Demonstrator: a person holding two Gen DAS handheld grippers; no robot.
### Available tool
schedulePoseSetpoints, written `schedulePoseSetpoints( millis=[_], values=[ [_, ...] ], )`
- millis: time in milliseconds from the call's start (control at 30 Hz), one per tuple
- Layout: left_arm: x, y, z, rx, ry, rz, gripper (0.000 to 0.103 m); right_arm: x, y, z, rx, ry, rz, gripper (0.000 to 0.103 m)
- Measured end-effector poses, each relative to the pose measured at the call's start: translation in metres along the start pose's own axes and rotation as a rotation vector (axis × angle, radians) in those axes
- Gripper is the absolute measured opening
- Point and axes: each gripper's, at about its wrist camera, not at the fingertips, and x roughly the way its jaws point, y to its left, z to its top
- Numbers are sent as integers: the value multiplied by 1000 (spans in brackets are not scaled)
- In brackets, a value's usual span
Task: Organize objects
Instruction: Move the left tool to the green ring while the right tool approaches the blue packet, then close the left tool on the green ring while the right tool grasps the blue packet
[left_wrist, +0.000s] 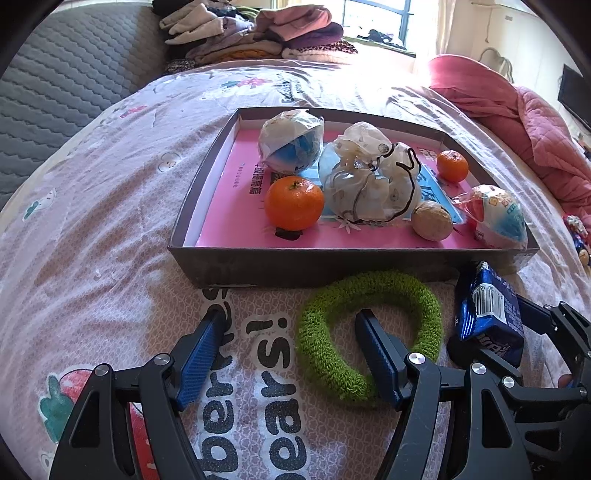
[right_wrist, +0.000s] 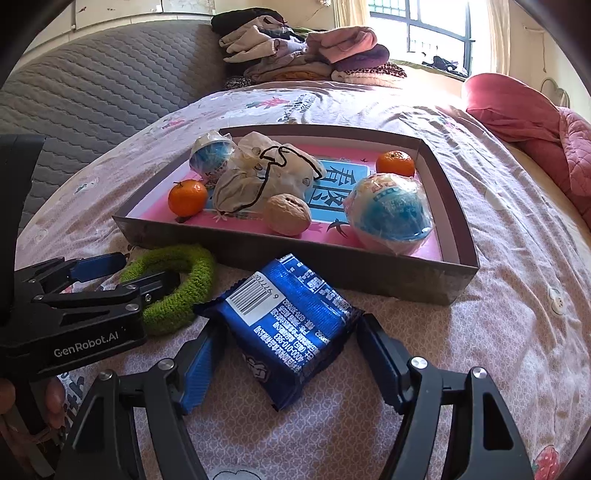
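Here, blue packet (right_wrist: 291, 332) between open right claw (right_wrist: 288, 354)

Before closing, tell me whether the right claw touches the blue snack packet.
Apart. The right wrist view shows the right claw open, gaps between both fingers and the blue snack packet.

A bedroom in a home. A bed with a printed pink sheet (right_wrist: 369, 107) fills the view, folded clothes (right_wrist: 303, 55) piled by a barred window (right_wrist: 421, 26). The grey quilted surface (right_wrist: 96, 85) is probably a mattress.
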Motion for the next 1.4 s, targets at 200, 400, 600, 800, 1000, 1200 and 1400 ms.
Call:
schedulePoseSetpoints(
  millis=[200, 400, 600, 800, 1000, 1200, 1400],
  values=[
    [0, 0, 0, 2, -14, -22, 67, 0, 2, 1, -6, -7, 29, 66],
    [-1, -6, 2, 21, -13, -57, 38, -2, -2, 1, 14, -11, 74, 62],
    [-1, -13, 2, 41, -13, -85, 17, -3, -6, 1, 26, -16, 100, 60],
    [-4, -8, 3, 20, -14, -115, 14, -5, -7, 2, 36, -23, 118, 59],
    [-11, -8, 3, 18, -28, -124, 14, -8, -9, 2, 44, -30, 126, 59],
    [-15, -7, 5, 15, -36, -126, 14, -11, -10, 3, 54, -38, 135, 59],
    [-23, -8, 6, 21, -52, -139, 14, -16, -12, 4, 68, -58, 149, 59]
  ],
)
